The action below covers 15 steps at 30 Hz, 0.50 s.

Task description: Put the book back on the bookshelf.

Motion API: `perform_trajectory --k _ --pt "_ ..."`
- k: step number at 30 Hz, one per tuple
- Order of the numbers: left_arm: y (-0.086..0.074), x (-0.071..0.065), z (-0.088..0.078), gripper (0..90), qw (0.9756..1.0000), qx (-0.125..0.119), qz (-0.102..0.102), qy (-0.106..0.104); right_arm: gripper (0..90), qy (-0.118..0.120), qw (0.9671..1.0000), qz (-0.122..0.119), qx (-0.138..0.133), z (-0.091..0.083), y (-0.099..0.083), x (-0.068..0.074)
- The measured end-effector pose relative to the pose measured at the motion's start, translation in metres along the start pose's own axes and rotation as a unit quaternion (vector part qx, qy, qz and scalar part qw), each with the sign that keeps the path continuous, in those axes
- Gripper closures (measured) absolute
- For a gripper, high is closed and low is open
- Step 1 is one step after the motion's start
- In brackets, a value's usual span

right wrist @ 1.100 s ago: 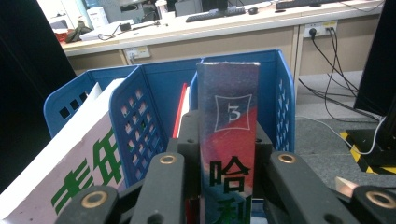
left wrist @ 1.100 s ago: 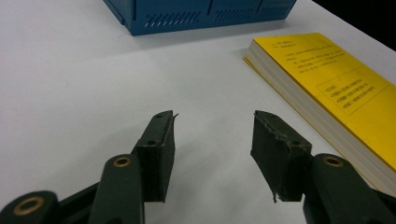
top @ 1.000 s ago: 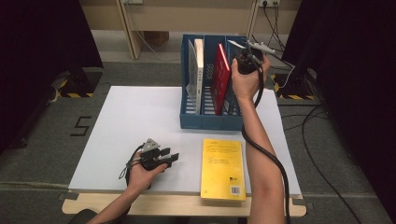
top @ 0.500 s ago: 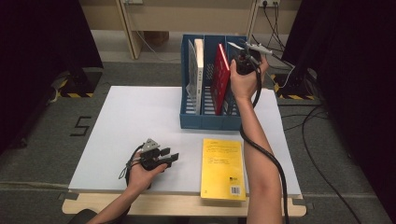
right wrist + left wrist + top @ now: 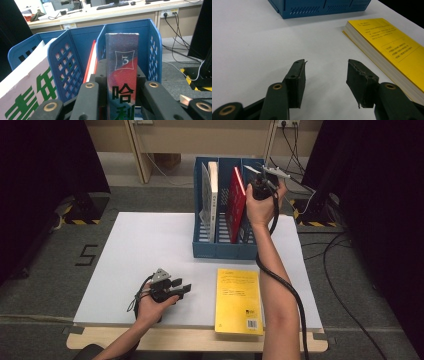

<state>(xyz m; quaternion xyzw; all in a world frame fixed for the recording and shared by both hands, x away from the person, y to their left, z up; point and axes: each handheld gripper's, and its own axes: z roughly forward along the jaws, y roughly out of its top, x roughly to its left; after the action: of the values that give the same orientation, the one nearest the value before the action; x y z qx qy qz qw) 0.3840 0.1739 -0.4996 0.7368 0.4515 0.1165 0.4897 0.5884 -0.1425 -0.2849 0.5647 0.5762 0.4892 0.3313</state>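
A blue three-slot file rack stands at the back of the white table. My right gripper is raised over the rack's right slot. In the right gripper view it is shut on the spine of a dark blue and red book marked "3", which stands upright in that slot. A red book leans in the middle slot and a white book in the left one. My left gripper rests on the table near the front, open and empty.
A yellow book lies flat at the table's front edge, right of the left gripper and also close by in its view. The right arm and its cable cross over the table's right side. Cables and a dark curtain lie beyond the table.
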Motion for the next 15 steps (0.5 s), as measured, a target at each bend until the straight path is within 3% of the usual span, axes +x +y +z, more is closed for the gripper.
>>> perform_trajectory --k 15 --pt "-0.0002 -0.0004 0.0002 48.6 1.0 -0.001 0.001 -0.001 75.0 -0.003 0.9999 -0.004 -0.009 0.0031 -0.0042 0.0017"
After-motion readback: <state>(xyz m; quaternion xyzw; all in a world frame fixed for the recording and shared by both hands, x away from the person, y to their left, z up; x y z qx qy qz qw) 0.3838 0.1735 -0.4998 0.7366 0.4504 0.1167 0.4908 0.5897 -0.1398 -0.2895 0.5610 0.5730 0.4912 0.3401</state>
